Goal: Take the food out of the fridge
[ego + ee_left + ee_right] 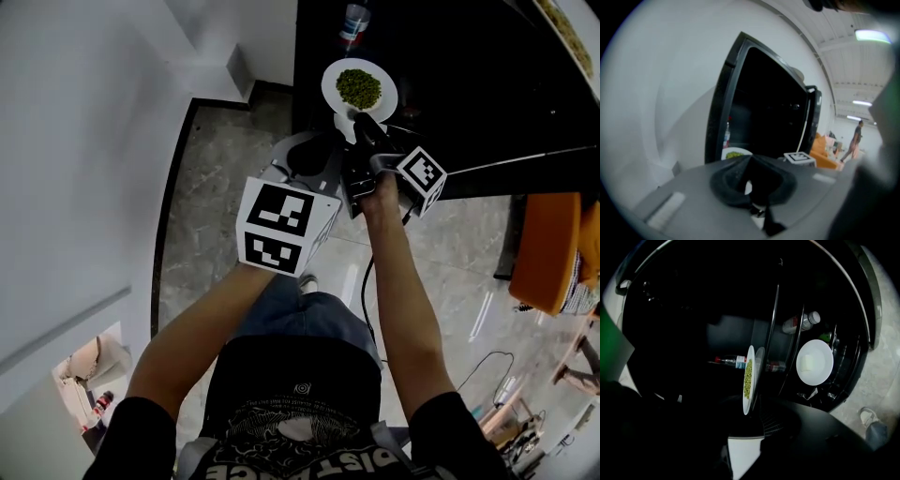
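Observation:
A white plate of green peas (pixel 359 89) rests on a glossy black shelf inside the open dark fridge (pixel 764 108). My right gripper (pixel 361 127) sits at the plate's near rim, rolled on its side, so the plate of peas (pixel 747 380) appears edge-on in its view. The rim reaches in between the dark jaws of the right gripper (pixel 750 423), which stand open. My left gripper (pixel 309 155) hovers just left of the right one, short of the plate (pixel 736 153). The grey fingers of the left gripper (pixel 750 180) meet with nothing between them.
A water bottle (pixel 353 23) lies behind the peas. Deeper in the fridge are a second white plate with a pale block (pixel 814 363) and another bottle (pixel 801 323). An orange seat (pixel 548 253) stands to the right on the tiled floor (pixel 216 187). A person (pixel 855 140) stands far back.

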Demonstrator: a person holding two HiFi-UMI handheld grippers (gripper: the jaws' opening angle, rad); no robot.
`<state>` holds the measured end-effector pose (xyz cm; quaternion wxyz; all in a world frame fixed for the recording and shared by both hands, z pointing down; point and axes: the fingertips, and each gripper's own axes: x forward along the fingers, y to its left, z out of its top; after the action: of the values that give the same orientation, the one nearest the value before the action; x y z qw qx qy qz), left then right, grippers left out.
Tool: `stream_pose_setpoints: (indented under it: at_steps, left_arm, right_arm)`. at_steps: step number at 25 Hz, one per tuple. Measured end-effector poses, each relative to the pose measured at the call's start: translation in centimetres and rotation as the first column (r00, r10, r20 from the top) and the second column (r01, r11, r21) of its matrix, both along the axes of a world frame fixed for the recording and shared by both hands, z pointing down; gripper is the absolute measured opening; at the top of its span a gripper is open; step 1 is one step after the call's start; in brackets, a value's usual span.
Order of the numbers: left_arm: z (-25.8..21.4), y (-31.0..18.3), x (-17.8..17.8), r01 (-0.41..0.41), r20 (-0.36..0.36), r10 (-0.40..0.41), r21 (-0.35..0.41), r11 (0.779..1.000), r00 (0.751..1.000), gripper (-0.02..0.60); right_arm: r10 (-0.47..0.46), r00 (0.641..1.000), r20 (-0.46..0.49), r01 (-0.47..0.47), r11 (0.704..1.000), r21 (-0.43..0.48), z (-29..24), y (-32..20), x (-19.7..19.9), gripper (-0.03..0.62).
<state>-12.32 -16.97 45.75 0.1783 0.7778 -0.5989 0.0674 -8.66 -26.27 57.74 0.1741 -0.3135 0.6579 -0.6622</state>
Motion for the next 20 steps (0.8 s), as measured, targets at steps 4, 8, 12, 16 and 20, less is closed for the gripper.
stream_pose_setpoints:
  at_steps: [4, 8, 12, 16, 20]
  left_arm:
    - [0.1, -0.3, -0.3, -0.005, -0.003, 0.005, -0.01, 1.0, 1.0, 0.003]
    - [0.1, -0.4, -0.6, 0.001, -0.009, -0.002, -0.019, 1.0, 1.0, 0.003]
    - [-0.1, 0.0, -0.7, 0.0, -0.005, 0.0, -0.027, 1.0, 1.0, 0.003]
    - [-0.4, 0.3, -1.0, 0.01, 0.0, -0.01, -0.031, 0.999, 1.0, 0.003]
    - [-0.6, 0.4, -1.1, 0.016, 0.004, -0.016, -0.037, 0.999, 1.0, 0.003]
  right_arm:
    - [0.017, 0.999, 0.039, -0.015, 0.998, -0.069, 0.4, -0.5, -0.5, 0.063]
    - [0.029, 0.997, 0.071, -0.02, 0.992, -0.122, 0.6, -0.2, -0.5, 0.047]
    - [0.037, 0.997, 0.073, -0.026, 0.989, -0.145, 0.7, 0.0, -0.2, 0.023]
    - [0.04, 0.996, 0.074, -0.027, 0.984, -0.176, 0.5, 0.1, -0.3, 0.026]
    - [0.036, 0.997, 0.061, -0.023, 0.978, -0.208, 0.3, 0.1, -0.2, 0.028]
